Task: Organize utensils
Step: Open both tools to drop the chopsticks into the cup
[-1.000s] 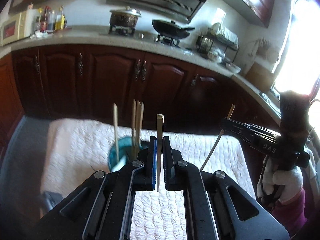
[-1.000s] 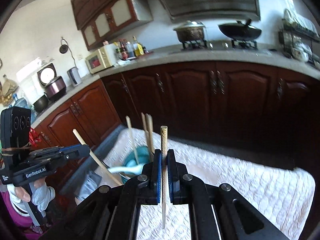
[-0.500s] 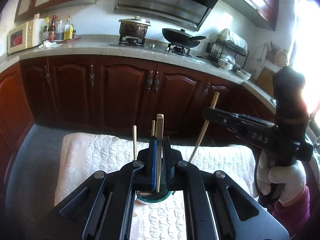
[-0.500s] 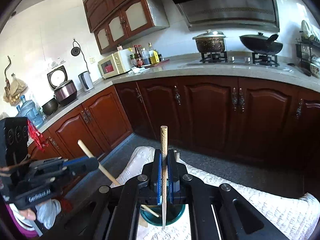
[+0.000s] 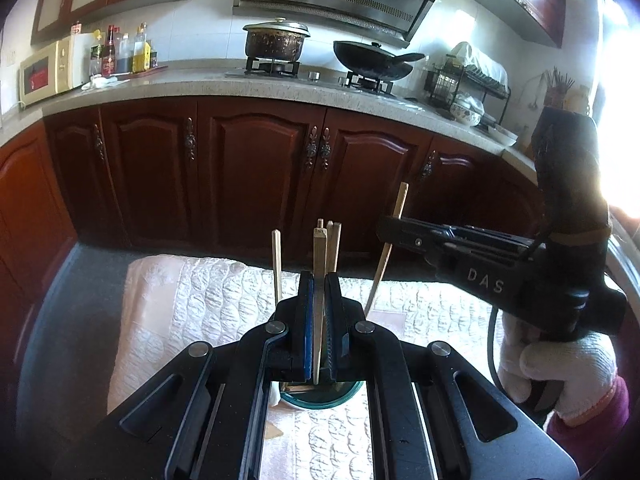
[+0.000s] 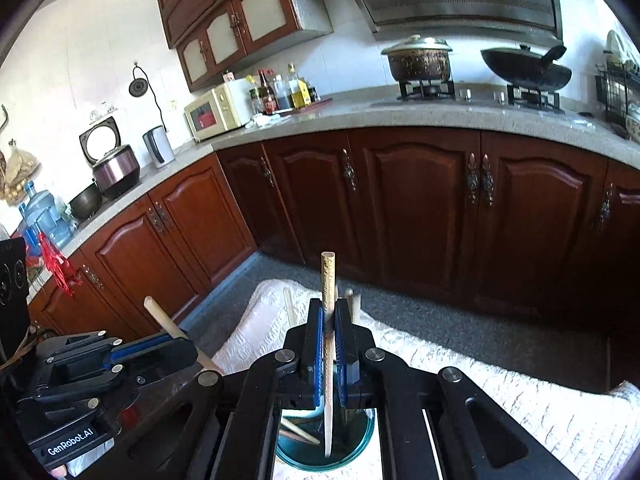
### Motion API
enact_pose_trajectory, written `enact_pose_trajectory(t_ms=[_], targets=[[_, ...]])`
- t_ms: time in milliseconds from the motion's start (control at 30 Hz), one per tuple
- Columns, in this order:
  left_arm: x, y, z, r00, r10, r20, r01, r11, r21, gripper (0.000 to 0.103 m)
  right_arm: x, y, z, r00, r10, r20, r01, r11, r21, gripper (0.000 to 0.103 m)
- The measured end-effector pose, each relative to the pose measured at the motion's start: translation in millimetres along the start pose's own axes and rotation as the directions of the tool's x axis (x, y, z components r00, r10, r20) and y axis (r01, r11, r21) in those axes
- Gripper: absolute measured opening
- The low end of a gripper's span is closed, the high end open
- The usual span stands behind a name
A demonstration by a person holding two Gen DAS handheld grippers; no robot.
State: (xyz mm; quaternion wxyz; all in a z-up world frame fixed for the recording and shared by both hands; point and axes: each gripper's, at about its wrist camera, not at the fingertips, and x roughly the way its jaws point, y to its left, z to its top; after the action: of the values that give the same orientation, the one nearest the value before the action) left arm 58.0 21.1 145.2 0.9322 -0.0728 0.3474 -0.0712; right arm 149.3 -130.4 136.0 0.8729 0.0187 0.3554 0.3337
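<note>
Left wrist view: white quilted cloth (image 5: 208, 300) over the work surface, dark red cabinets (image 5: 256, 168) and a stone counter (image 5: 200, 90) behind. Left gripper (image 5: 319, 312) clamps one chopstick (image 5: 319, 280) upright; right gripper (image 6: 329, 336) clamps another chopstick (image 6: 328, 280). Teal cup (image 6: 326, 440), a second ago ahead on the cloth, now sits directly beneath both claws.

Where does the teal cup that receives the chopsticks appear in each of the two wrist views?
Left wrist view: the teal cup is at bottom centre, mostly hidden under the left gripper.
Right wrist view: bottom centre, below the right gripper, rim and inside visible.
Shared landmark: the lidded pot on the stove.
</note>
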Motion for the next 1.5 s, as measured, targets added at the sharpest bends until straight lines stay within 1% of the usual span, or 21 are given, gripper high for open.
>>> enact_pose_trajectory(t_ms=[300, 400, 533, 667, 700, 733, 800, 867, 933, 967, 1033, 1167, 1367, 1500], targets=[[18.5, -10.0, -14.4, 0.999, 0.019, -0.031, -0.019, 1.000, 0.019, 0.004, 14.1, -12.6, -26.1, 0.998, 0.000, -0.066, 0.002, 1.000, 0.020, 0.005], [26.6, -10.8, -20.0, 0.998, 0.015, -0.059, -0.014, 1.000, 0.014, 0.004, 21.0, -15.6, -37.4, 0.995, 0.002, -0.096, 0.001, 1.000, 0.031, 0.005], [36.1, -11.3, -26.9, 0.996, 0.012, -0.091, -0.011, 1.000, 0.005, 0.004, 25.6, -20.0, -47.8, 0.993, 0.014, -0.114, -0.008, 0.999, 0.050, 0.005], [35.9, -12.5, -28.6, 0.996, 0.009, -0.089, -0.010, 1.000, -0.008, 0.004, 26.4, -26.2, -51.8, 0.991, 0.030, -0.127, -0.021, 0.997, 0.073, 0.005], [35.7, -11.6, -28.7, 0.996, 0.004, -0.091, -0.005, 1.000, -0.018, 0.004, 25.8, -27.9, -52.3, 0.991, 0.040, -0.129, -0.029, 0.996, 0.083, 0.007], [35.4, -11.7, -29.1, 0.996, 0.002, -0.092, -0.004, 1.000, -0.022, 0.004, 25.4, -28.7, -52.5, 0.990, 0.045, -0.131, -0.034, 0.996, 0.088, 0.018], [34.6, -11.7, -29.8, 0.995, -0.001, -0.097, -0.001, 1.000, -0.023, 0.008, 20.8, -30.5, -53.8, 0.991, 0.045, -0.124, -0.033, 0.995, 0.098, 0.033], [32.6, -11.8, -30.7, 0.995, -0.002, -0.095, 0.000, 1.000, -0.026, 0.016, 16.3, -30.5, -54.3, 0.992, 0.054, -0.117, -0.042, 0.994, 0.105, 0.033], [31.3, -11.7, -30.7, 0.995, -0.008, -0.098, 0.005, 1.000, -0.030, 0.025, 12.2, -31.3, -55.4, 0.993, 0.046, -0.113, -0.034, 0.994, 0.108, 0.033], [30.1, -11.9, -31.0, 0.995, -0.010, -0.097, 0.007, 0.999, -0.032, 0.027, 10.0, -32.6, -56.1, 0.993, 0.044, -0.112, -0.032, 0.993, 0.113, 0.033], [26.9, -12.6, -31.5, 0.996, -0.012, -0.092, 0.009, 0.999, -0.035, 0.033, 5.9, -34.7, -56.8, 0.993, 0.046, -0.110, -0.032, 0.991, 0.127, 0.033], [18.2, -12.4, -31.9, 0.997, -0.003, -0.076, 0.000, 0.999, -0.045, 0.037, -7.3, -35.9, -57.2, 0.996, 0.035, -0.086, -0.024, 0.991, 0.132, 0.033], [2.7, -9.9, -34.9, 0.998, 0.042, -0.050, -0.044, 0.998, -0.046, 0.038, -32.6, -39.6, -57.8, 0.999, 0.011, -0.036, -0.005, 0.988, 0.155, 0.039], [-3.2, -8.5, -38.7, 0.997, 0.052, -0.050, -0.055, 0.997, -0.055, 0.038, -48.6, -42.2, -64.2, 1.000, -0.028, -0.014, 0.030, 0.986, 0.166, 0.041]])
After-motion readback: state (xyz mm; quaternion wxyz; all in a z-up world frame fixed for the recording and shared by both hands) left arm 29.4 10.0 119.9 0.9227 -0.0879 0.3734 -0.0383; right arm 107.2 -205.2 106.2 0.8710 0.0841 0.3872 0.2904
